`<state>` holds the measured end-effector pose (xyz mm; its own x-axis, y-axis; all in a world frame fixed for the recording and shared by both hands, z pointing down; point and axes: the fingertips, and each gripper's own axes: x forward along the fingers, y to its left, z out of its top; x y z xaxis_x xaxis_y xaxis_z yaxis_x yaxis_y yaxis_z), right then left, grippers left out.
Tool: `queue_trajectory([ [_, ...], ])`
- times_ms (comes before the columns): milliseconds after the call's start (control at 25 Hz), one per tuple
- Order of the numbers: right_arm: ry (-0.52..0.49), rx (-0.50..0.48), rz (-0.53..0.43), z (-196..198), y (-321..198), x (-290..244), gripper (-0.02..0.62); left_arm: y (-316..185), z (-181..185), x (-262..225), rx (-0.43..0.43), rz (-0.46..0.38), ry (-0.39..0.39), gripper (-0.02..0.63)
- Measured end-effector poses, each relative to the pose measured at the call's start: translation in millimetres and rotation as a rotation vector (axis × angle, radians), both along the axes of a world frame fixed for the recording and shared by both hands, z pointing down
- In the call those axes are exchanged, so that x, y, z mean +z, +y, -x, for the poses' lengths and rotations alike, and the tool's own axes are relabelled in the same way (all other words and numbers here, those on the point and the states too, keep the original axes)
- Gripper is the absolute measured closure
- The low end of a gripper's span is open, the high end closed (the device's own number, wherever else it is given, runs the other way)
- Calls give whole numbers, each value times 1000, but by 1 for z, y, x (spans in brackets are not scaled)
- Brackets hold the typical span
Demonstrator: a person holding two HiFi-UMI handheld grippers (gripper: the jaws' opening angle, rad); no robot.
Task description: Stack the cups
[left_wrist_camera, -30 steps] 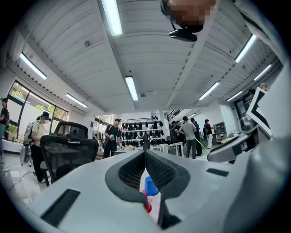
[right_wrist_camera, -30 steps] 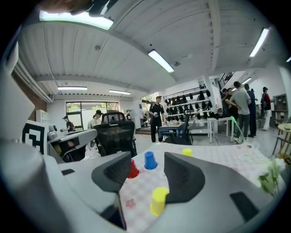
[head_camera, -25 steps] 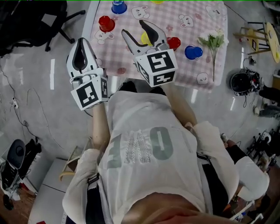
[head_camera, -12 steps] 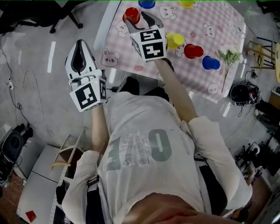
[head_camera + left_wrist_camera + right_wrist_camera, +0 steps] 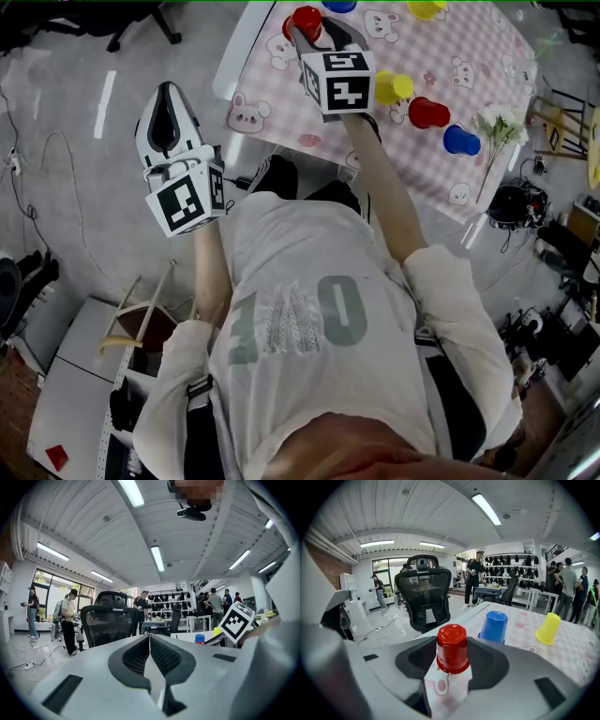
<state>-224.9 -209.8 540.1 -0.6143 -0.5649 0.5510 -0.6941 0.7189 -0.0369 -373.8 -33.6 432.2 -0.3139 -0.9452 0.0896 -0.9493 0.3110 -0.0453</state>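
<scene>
The desk (image 5: 234, 67) is covered by a pink checked cloth (image 5: 473, 47) printed with rabbits. White flowers (image 5: 497, 125) are laid at its right edge. A black office chair (image 5: 424, 597) is seen beyond the desk's left edge.

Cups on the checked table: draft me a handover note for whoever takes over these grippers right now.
Right claw: open, jaws just closing, either side of an upturned red cup, not pressing yet.
Left claw: shut, empty, held beside the table.
Cups: blue cup and yellow cup beyond the red one; second yellow cup, second red cup and second blue cup in a row further along.
Done: nothing stacked.
Left: grip the red cup, then stack them all.
</scene>
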Motion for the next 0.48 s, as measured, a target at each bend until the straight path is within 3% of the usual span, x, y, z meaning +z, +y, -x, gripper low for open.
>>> queue_trajectory([
  [280, -3, 0, -19, -2, -1, -8, 383, -4, -5, -5, 10, -20, 5, 577],
  [480, -59, 9, -61, -17, -2, -42, 383, -12, -13, -16, 14, -43, -8, 577],
])
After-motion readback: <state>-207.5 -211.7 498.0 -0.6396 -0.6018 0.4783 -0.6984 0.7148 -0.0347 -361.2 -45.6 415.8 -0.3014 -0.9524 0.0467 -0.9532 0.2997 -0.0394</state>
